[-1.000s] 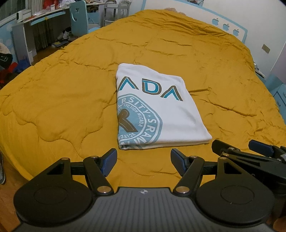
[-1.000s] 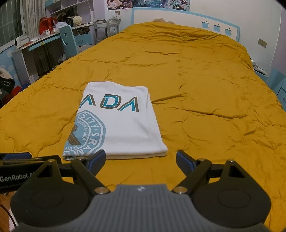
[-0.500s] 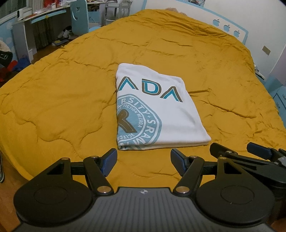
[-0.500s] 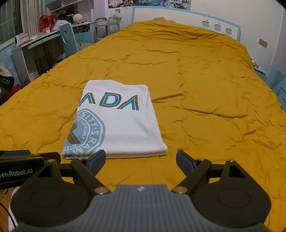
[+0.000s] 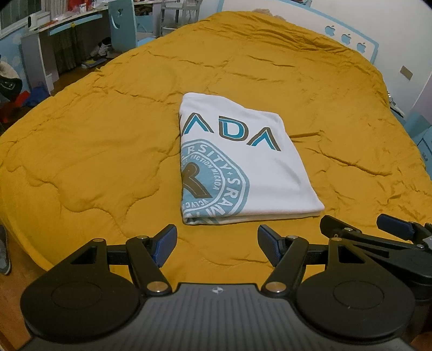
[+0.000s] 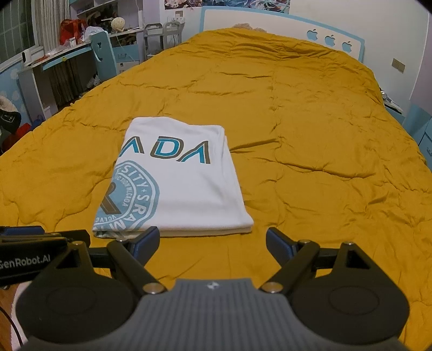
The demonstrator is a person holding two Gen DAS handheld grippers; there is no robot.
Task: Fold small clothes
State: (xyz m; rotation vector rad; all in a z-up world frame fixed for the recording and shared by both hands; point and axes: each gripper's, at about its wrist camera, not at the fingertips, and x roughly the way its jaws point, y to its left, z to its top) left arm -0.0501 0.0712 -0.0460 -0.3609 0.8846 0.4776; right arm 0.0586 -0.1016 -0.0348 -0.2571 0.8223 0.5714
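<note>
While our left gripper (image 5: 217, 247) and right gripper (image 6: 212, 243) hover open and empty, a folded white T-shirt (image 5: 237, 167) lies on the mustard-quilted bed (image 5: 94, 140).

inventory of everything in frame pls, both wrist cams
T-shirt: 1, white with teal and brown print, folded into a rectangle, lying on the bedspread near its front edge.
Bedspread: 1, mustard yellow, quilted, covers the whole bed.
Headboard: 1, white with blue trim and apple shapes, far end.
Chair: 1, light blue, at the desk on the left.
Desk: 1, white and blue, cluttered, left wall.
Cart: 1, grey, beside the desk.
Left gripper: 1, black with blue pads, open, empty, short of the shirt.
Right gripper: 1, same, open, empty.
</note>
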